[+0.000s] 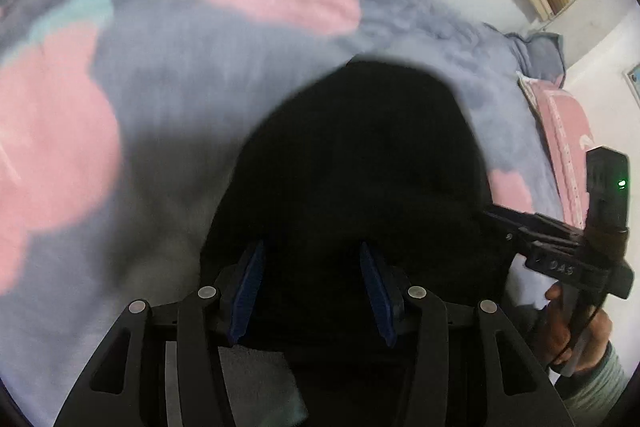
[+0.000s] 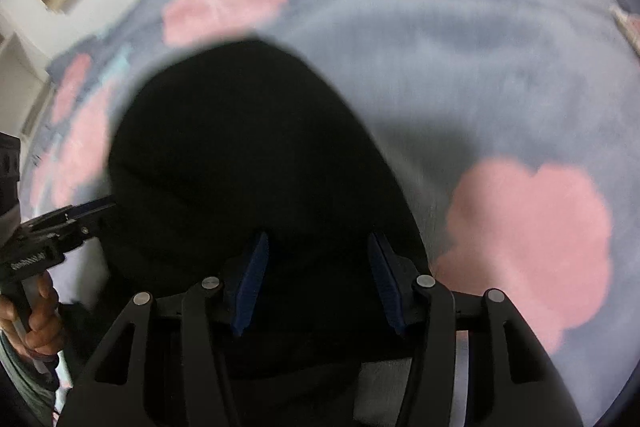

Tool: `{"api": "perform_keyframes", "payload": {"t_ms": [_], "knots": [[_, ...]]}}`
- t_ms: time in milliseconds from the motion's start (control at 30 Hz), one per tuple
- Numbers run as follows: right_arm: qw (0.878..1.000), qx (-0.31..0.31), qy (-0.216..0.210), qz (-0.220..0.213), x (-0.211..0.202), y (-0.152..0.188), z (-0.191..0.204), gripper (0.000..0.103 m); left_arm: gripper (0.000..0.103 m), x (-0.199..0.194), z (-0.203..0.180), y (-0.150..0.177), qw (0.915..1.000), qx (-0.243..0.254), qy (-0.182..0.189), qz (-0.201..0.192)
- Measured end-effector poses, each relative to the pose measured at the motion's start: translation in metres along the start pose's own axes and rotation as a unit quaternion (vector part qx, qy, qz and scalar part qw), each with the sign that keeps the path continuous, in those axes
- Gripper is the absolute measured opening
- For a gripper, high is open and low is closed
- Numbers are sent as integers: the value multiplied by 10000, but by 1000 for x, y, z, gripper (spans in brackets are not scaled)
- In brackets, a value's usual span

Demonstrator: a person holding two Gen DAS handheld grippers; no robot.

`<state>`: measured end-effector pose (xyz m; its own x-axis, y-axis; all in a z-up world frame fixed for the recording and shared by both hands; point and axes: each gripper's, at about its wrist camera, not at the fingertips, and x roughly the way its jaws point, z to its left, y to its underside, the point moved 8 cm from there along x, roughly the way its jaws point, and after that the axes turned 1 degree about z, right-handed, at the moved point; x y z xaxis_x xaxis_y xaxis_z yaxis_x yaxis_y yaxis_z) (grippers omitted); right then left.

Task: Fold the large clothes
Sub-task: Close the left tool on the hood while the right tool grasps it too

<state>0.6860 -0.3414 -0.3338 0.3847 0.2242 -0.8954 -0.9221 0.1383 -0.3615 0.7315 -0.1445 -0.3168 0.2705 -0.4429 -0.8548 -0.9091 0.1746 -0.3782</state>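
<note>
Folding looks underway, not finished: black garment (image 1: 360, 167) lies bunched on the grey flowered bedspread (image 1: 168, 87), no tidy fold visible. Left gripper (image 1: 312, 291) and right gripper (image 2: 320, 283) each stand parted over the dark cloth, pads not pressing it. Pink pillow (image 1: 568, 131) sits far right. Nothing blocks the work.

Left wrist view: close above, steeply down past left gripper (image 1: 312, 287) onto black garment (image 1: 360, 167) on floral bedcover (image 1: 160, 87); right gripper (image 1: 496, 217) at 3 o'clock. Right wrist view: same pitch, right gripper (image 2: 318, 283), left gripper (image 2: 96, 207) at 9 o'clock. Shared: garment (image 2: 240, 155), bedcover (image 2: 460, 67).
</note>
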Motion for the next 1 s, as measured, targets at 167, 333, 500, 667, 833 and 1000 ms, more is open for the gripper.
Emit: {"api": "perform_keyframes", "payload": {"t_ms": [167, 333, 500, 667, 833, 1000], "knots": [[9996, -226, 140, 27, -12, -5, 8, 55, 50, 5, 0, 0, 9997, 136, -182, 37], [9966, -411, -330, -634, -61, -44, 42, 55, 51, -49, -29, -16, 9976, 453, 9, -530], [9953, -792, -143, -537, -24, -86, 77, 55, 57, -47, -36, -34, 9968, 439, -15, -664], [9958, -898, 110, -131, 28, -66, 73, 54, 58, 13, 10, -16, 9981, -123, -568, -183], [9954, -891, -345, -45, -1, -63, 70, 55, 58, -8, 5, -19, 9979, 135, -521, -364], [9927, -991, -654, -215, -43, -74, 52, 56, 59, -64, 2, -46, 9957, 250, 61, -891]]}}
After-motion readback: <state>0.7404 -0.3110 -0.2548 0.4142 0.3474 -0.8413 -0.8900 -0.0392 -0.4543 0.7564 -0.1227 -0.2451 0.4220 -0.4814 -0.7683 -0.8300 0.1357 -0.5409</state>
